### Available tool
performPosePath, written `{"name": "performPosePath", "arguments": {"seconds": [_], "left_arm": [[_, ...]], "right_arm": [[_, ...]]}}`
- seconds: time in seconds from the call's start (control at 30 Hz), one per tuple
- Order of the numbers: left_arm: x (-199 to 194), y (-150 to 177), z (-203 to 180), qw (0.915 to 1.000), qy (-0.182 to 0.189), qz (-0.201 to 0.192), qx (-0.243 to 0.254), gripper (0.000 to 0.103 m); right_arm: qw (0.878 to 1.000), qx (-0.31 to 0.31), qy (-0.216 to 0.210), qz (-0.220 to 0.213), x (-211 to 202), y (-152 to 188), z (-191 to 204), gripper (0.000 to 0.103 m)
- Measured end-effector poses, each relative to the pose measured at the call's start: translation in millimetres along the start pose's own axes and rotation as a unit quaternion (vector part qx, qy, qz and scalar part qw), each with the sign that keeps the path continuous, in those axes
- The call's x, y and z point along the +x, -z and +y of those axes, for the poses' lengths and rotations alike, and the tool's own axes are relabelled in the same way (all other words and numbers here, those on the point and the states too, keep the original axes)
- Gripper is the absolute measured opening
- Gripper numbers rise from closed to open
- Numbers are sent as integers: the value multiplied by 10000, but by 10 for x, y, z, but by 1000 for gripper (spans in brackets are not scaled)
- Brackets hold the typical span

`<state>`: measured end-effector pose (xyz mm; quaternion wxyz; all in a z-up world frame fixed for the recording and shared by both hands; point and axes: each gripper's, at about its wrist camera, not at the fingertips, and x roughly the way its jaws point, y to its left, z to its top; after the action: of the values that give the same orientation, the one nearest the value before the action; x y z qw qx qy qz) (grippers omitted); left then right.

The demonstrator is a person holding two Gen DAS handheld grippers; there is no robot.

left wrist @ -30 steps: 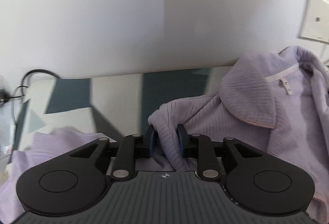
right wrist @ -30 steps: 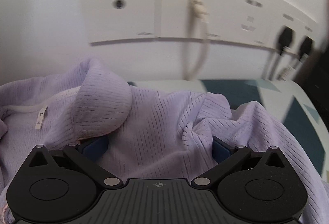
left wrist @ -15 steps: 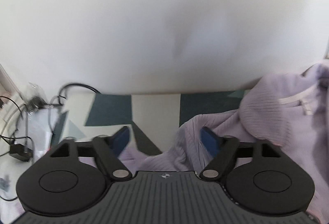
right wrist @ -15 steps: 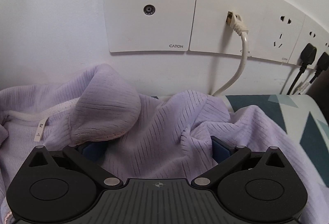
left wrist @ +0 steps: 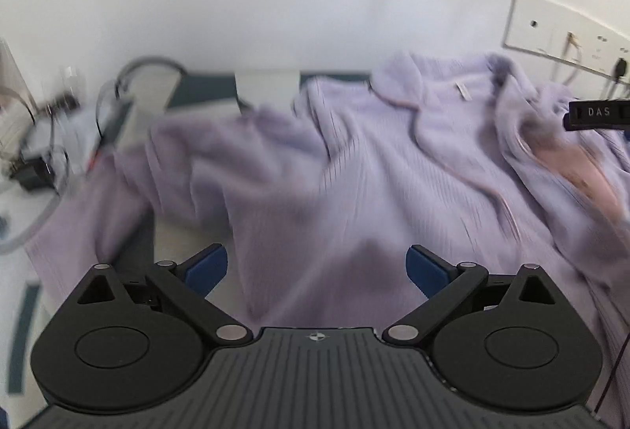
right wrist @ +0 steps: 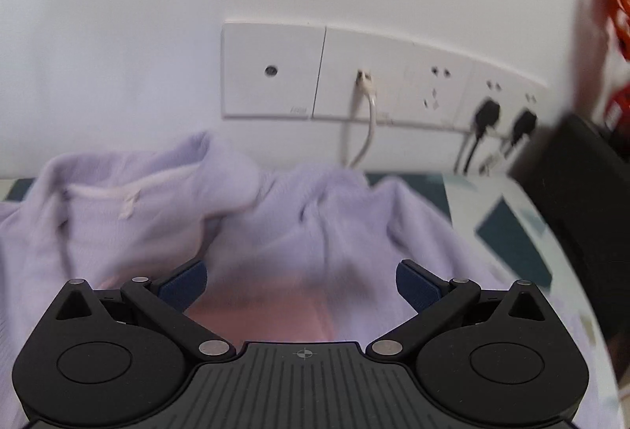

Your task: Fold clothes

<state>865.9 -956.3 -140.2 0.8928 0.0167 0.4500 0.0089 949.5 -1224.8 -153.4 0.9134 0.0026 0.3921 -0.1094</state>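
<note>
- Bottom of the left wrist view: the left hand-held gripper has its blue-padded fingers spread wide, with nothing between them; it sits above the garment, and contact cannot be told through the blur.
- Bottom of the right wrist view: the right hand-held gripper is likewise spread wide and grips nothing, its blue pads over the cloth.
- Just beyond both, the pale lilac ribbed knit garment lies rumpled across the middle of each view, spread on the white tabletop with dark teal geometric patches.
- Its collar and white neck label sit in the left centre of the right wrist view, and in the upper right of the left wrist view.
- A pinkish patch shows low in the centre between the right pads; what it is cannot be told.
- Left edge of the left wrist view: blurred cables and small dark devices lie on the tabletop.
- Farthest, on the white wall: a row of white socket plates with a white cable and two black plugs inserted.
</note>
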Motion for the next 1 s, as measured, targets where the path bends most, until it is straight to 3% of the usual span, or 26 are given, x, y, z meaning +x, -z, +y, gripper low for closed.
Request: {"name": "performPosePath", "arguments": {"seconds": [0.13,0.37,0.57,0.67,0.77,1.0], "left_arm": [[-149,196,150,9997,60,204,-90,99],[-246,398,288,9977,520,144,418,99],[-141,500,486,9975,496,215,450,100],[-78,478,503,9963,656,377,396,100],[-79,375,371,9952,788,355,454,100],[-9,136,12,9912,1160,501,397,100]], "right_arm": [[9996,61,194,184,-384,314,82,102],[9959,541,437,582,-878,903,85,102],[9877,1044,442,1081,-1155,1533,-219,102],[9820,1326,790,1093,-1273,1812,-383,102],[9765,1703,845,1014,-1401,1975,-538,102],[9900,1259,435,472,-1536,1985,-681,99]]}}
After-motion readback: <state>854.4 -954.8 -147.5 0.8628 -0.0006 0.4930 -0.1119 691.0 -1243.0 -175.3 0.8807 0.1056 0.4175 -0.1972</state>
